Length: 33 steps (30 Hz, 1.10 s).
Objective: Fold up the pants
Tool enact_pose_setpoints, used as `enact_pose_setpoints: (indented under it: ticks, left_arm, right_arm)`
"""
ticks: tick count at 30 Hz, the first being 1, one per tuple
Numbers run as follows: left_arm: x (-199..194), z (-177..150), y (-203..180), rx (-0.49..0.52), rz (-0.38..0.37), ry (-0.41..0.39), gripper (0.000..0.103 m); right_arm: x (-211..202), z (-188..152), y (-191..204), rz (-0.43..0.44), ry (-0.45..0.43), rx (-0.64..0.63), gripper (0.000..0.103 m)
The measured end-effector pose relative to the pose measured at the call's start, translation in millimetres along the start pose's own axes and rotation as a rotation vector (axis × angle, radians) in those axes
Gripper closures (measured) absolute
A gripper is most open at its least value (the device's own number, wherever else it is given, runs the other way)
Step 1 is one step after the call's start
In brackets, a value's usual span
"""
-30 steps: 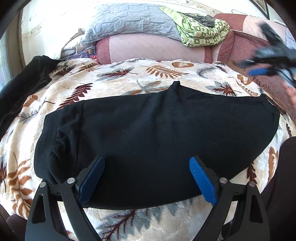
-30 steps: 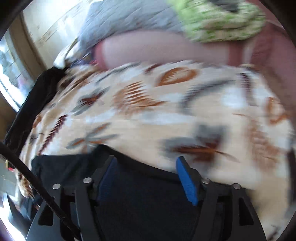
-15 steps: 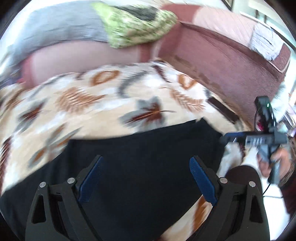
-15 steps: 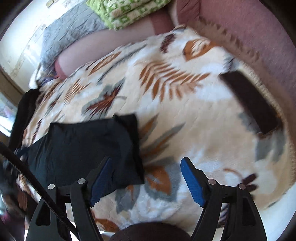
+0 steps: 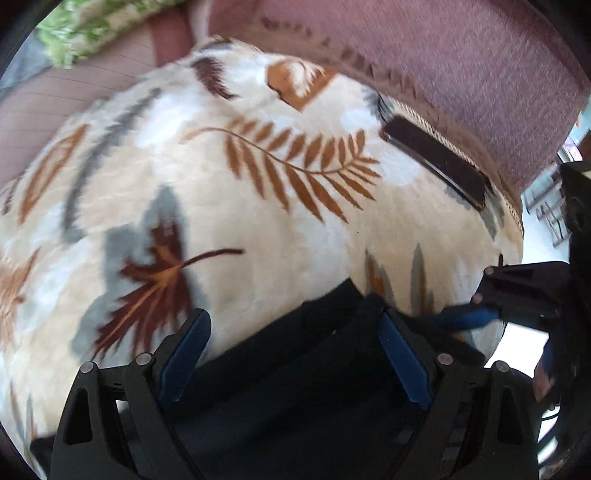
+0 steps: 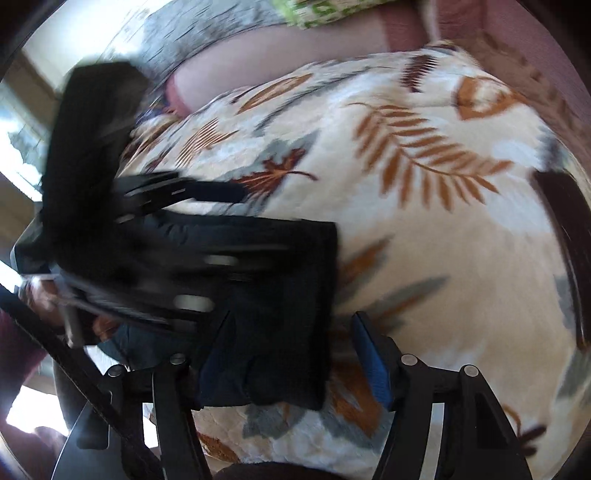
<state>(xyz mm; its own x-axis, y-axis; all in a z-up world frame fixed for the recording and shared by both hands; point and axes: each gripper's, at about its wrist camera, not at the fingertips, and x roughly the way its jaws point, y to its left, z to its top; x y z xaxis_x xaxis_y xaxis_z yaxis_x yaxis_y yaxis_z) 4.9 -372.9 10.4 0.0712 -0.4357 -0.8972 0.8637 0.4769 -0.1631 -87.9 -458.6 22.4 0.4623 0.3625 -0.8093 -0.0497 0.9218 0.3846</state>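
Note:
The black pants (image 5: 295,373) lie folded on a cream bedspread with leaf prints (image 5: 258,206). My left gripper (image 5: 295,354) is open, its blue pads spread over the right-hand end of the pants. My right gripper (image 6: 291,354) is open over the near right corner of the pants (image 6: 280,280); its left pad is partly hidden by the cloth. In the left wrist view the right gripper (image 5: 517,299) shows at the far right, a blue pad by the pants' corner. In the right wrist view the left gripper (image 6: 140,240) is a blurred black shape over the pants.
A maroon sofa arm (image 5: 424,55) curves along the far and right side. A dark flat rectangular thing (image 5: 436,162) lies at the bedspread's right edge. A green patterned cloth (image 5: 99,26) and a grey quilt (image 6: 207,33) rest on the back. The bed's near edge is just below both grippers.
Both grippers have swung right along the pants to their right-hand end and come closer to it. The left gripper now shows, blurred, in the right wrist view. Both stay open.

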Motion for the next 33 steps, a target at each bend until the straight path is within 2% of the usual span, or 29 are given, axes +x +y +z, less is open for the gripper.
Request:
enact_pose_setpoints:
  ticks: [4, 6, 7, 8, 9, 10, 11, 14, 18, 22, 25, 28, 30, 33]
  left_arm:
    - [13, 5, 0, 0.019, -0.032, 0.013, 0.014]
    - [8, 6, 0, 0.024, -0.037, 0.001, 0.046]
    - [5, 7, 1, 0.026, -0.053, 0.000, 0.076]
    - [0, 6, 2, 0.012, -0.111, 0.005, 0.087]
    - [-5, 4, 2, 0.003, -0.119, -0.008, 0.088]
    - [-12, 1, 2, 0.007, -0.114, -0.027, 0.090]
    - [-19, -3, 1, 0.007, -0.110, -0.043, 0.090]
    - [-43, -17, 11, -0.036, -0.121, -0.093, 0.090]
    - [-77, -43, 37, -0.121, -0.127, -0.158, 0.090]
    - [-108, -80, 71, -0.224, -0.108, -0.211, 0.090]
    - [-120, -113, 96, -0.293, -0.050, -0.231, 0.090]
    - [-136, -153, 121, -0.389, 0.031, -0.258, 0.090]
    - [-153, -184, 140, -0.481, 0.030, -0.302, 0.087]
    - [-186, -226, 161, -0.590, 0.024, -0.414, 0.066]
  right_arm:
    - [23, 10, 11, -0.044, 0.049, -0.054, 0.032]
    - [27, 15, 13, -0.047, 0.045, -0.054, 0.033]
    - [28, 17, 14, -0.045, 0.044, -0.051, 0.038]
    - [28, 18, 14, -0.048, 0.040, -0.051, 0.058]
    - [28, 19, 13, -0.045, 0.037, -0.036, 0.069]
    - [27, 22, 12, -0.027, 0.035, -0.011, 0.072]
    - [25, 23, 8, -0.007, 0.027, 0.025, 0.084]
    - [16, 29, 17, 0.031, -0.003, 0.066, 0.088]
    - [12, 38, 57, 0.040, -0.022, 0.019, 0.088]
    - [25, 48, 102, 0.093, -0.019, -0.029, 0.088]
    - [45, 49, 132, 0.134, 0.006, -0.057, 0.089]
    - [78, 49, 162, 0.187, 0.068, -0.060, 0.088]
    - [105, 43, 182, 0.221, 0.137, -0.062, 0.086]
    - [122, 33, 204, 0.268, 0.196, -0.083, 0.082]
